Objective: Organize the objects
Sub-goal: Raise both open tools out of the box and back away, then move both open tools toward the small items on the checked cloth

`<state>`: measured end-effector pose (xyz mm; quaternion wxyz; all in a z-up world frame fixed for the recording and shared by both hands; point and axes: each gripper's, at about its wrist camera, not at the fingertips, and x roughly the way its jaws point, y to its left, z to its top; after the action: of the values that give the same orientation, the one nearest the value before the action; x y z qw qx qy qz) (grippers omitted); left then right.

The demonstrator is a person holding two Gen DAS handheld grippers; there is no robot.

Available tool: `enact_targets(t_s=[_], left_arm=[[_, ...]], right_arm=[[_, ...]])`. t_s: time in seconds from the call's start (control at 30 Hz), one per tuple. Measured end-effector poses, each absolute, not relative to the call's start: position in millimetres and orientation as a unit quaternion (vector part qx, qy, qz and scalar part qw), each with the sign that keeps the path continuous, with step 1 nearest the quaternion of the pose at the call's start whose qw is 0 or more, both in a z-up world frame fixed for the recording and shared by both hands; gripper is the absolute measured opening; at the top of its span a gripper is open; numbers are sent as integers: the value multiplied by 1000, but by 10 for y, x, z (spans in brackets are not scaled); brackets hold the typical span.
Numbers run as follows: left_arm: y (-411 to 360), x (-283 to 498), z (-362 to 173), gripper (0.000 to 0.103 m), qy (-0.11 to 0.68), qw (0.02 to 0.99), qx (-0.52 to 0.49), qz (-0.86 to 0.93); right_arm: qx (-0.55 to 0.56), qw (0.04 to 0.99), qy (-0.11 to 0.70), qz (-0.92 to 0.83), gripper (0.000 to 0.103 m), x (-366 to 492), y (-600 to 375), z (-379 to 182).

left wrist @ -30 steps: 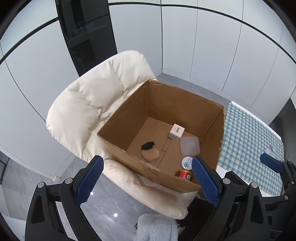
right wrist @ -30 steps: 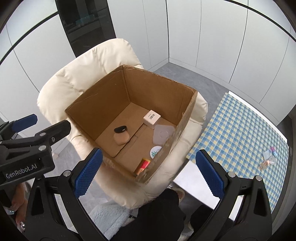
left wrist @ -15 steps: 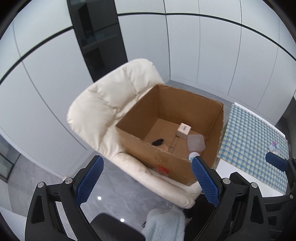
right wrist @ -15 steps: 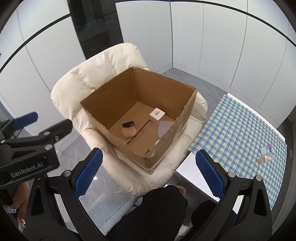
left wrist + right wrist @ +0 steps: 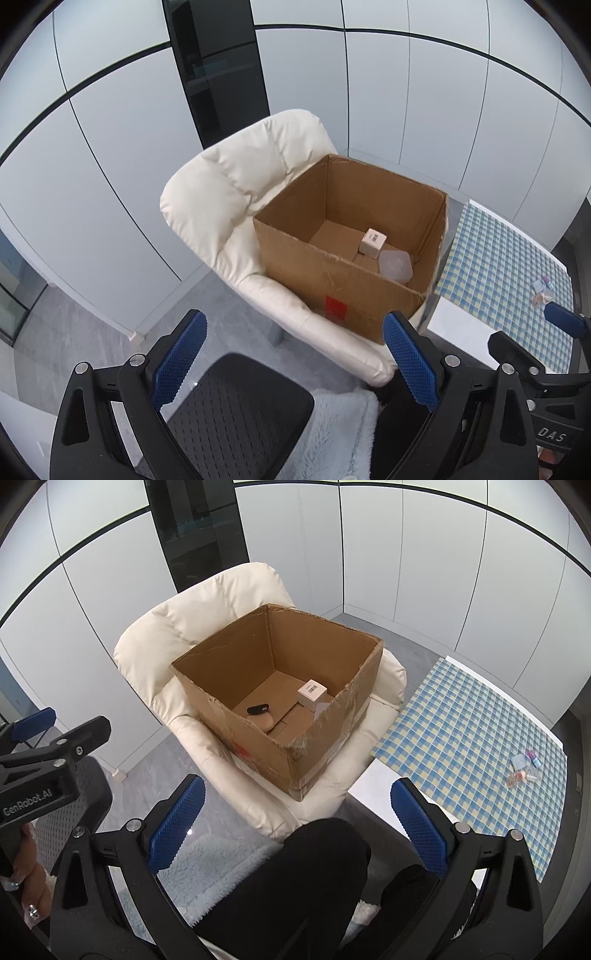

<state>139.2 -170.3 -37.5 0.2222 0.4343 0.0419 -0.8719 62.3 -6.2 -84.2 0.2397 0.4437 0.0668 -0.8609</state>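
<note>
An open cardboard box (image 5: 343,291) (image 5: 258,738) sits on a cream armchair (image 5: 229,192) (image 5: 166,635). Inside it lie a small white carton (image 5: 373,241) (image 5: 312,695), a clear plastic lid (image 5: 395,266) and a tan sponge with a black clip (image 5: 260,712). A few small items (image 5: 524,770) (image 5: 543,290) rest on the blue checked tablecloth (image 5: 472,723) (image 5: 495,258). My left gripper (image 5: 295,365) is open and holds nothing, well back from the box. My right gripper (image 5: 293,832) is open and holds nothing too, nearer the table.
A black mesh chair seat (image 5: 236,413) and a pale blue fluffy blanket (image 5: 332,435) (image 5: 207,864) lie just below the grippers. A person's dark-clad leg (image 5: 295,886) is under the right gripper. White wall panels and a dark glass cabinet (image 5: 218,74) stand behind.
Both grippers have drawn back and up from the box, which now looks smaller and farther. The box's front wall now hides more of its contents. Both stay open.
</note>
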Motion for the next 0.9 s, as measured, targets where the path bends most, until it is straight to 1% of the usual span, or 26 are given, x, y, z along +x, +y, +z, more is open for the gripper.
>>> enact_targets(t_s=[0.33,0.9], left_arm=[[-1527,1386,-461,97,37,204,449,-869],[-1246,1194,-474,97,32,179,445,-877]], right_arm=[[441,227,69,-866,102,773,84,-823],[442,208,48,-871,102,739,342,-824]])
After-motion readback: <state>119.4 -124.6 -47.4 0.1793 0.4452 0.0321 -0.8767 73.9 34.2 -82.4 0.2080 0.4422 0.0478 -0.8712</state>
